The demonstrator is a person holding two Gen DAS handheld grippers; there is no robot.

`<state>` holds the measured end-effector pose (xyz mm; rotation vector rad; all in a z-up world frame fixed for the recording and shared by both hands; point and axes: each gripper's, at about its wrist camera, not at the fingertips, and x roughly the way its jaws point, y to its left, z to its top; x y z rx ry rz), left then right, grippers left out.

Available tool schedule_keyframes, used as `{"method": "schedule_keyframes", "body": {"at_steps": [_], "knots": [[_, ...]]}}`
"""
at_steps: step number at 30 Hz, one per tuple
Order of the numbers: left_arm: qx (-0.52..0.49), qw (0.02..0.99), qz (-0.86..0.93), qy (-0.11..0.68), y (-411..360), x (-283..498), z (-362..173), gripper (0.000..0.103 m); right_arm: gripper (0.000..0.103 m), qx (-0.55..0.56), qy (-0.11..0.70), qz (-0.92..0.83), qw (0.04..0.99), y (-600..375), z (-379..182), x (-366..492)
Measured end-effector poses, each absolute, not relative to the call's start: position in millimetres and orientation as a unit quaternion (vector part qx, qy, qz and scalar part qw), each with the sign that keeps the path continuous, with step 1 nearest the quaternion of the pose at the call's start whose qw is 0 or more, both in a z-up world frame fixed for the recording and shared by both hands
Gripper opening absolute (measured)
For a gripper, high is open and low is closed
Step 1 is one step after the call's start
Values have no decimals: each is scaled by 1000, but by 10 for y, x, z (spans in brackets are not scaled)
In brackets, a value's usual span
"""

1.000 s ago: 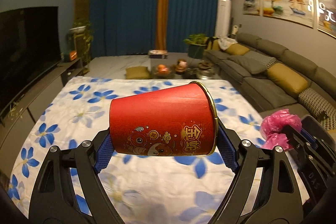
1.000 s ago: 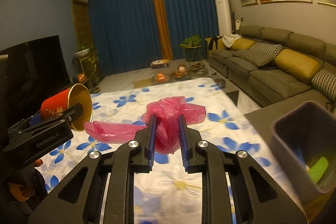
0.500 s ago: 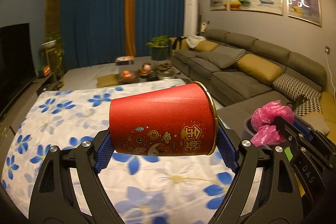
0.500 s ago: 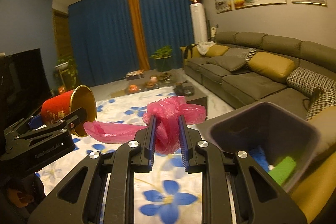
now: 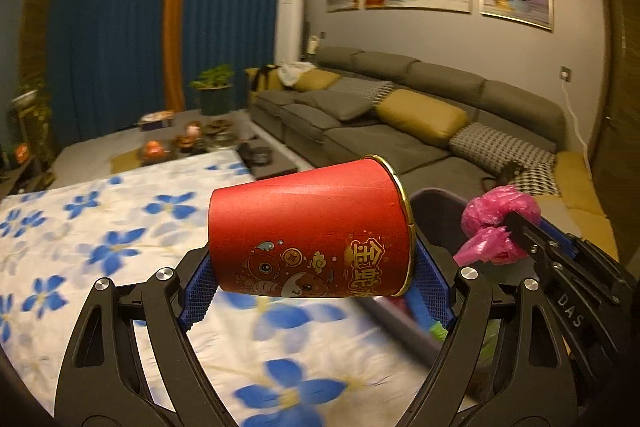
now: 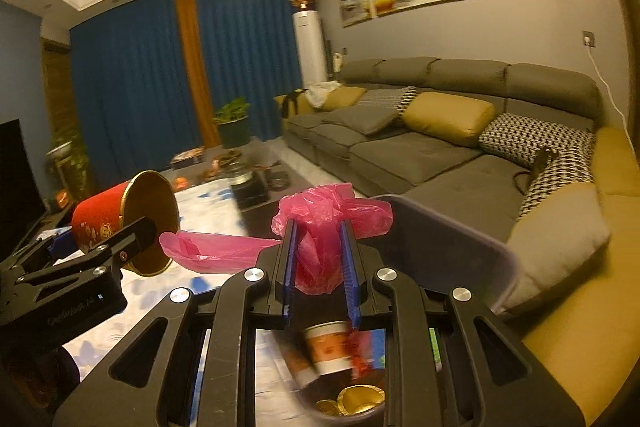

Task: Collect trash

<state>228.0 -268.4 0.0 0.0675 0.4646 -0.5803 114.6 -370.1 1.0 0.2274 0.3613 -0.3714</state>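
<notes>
My left gripper [image 5: 316,283] is shut on a red paper cup [image 5: 308,231] with gold print, held on its side with its gold rim to the right. The cup also shows in the right wrist view [image 6: 120,223]. My right gripper [image 6: 318,259] is shut on a crumpled pink plastic bag [image 6: 320,227], which also shows in the left wrist view [image 5: 492,227]. The bag hangs over a dark grey bin [image 6: 452,247] that holds a paper cup [image 6: 328,347], gold foil and other trash. In the left wrist view the bin [image 5: 440,203] lies just right of the red cup.
A table with a white cloth printed with blue flowers [image 5: 80,235] lies at the left. A grey sofa [image 6: 420,147] with yellow and patterned cushions runs along the right. A low coffee table [image 5: 200,143] with small items stands beyond.
Both grippers have swung right, from over the flowered table to the bin by the sofa. The pink bag is now above the bin's opening. Both grips are unchanged.
</notes>
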Motion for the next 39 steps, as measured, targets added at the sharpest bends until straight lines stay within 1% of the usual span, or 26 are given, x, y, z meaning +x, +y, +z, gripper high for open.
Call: {"method": "schedule_keyframes", "body": {"at_steps": [8, 12, 15, 17, 19, 21, 23, 26, 27, 29, 31, 35, 37, 39], "knots": [[31, 907, -343, 241, -3190, 2356, -192, 83, 23, 114, 192, -208, 952, -4010, -175, 1132], [32, 900, -358, 246, -3304, 2378, -316, 83, 24, 120, 199, -208, 950, -4136, -251, 1159], [39, 894, -365, 256, -3390, 2395, -386, 86, 31, 121, 202, -212, 948, -4183, -266, 1203], [34, 892, -366, 263, -3388, 2426, -419, 90, 36, 125, 206, -215, 947, -4220, -290, 1210], [32, 891, -363, 270, -3366, 2454, -457, 93, 45, 126, 208, -220, 945, -4250, -298, 1209], [33, 894, -355, 272, -3335, 2472, -465, 94, 46, 130, 209, -224, 943, -4284, -313, 1188], [34, 898, -341, 275, -3285, 2482, -467, 96, 50, 132, 210, -228, 941, -4289, -315, 1175], [39, 907, -320, 272, -3193, 2453, -451, 96, 60, 131, 211, -232, 940, -4267, -302, 1140], [41, 910, -312, 270, -3158, 2423, -439, 96, 66, 125, 212, -235, 940, -4225, -294, 1123], [46, 917, -295, 265, -3057, 2355, -403, 97, 74, 117, 213, -236, 941, -4164, -279, 1090], [51, 925, -276, 255, -2953, 2272, -364, 97, 85, 107, 214, -239, 941, -4079, -268, 1063], [61, 939, -243, 237, -2735, 2082, -274, 97, 90, 87, 213, -247, 941, -3874, -228, 964], [63, 944, -230, 229, -2595, 1963, -227, 97, 97, 79, 212, -251, 941, -3787, -213, 909], [63, 946, -221, 226, -2490, 1894, -182, 97, 97, 72, 206, -252, 943, -3687, -181, 832]]}}
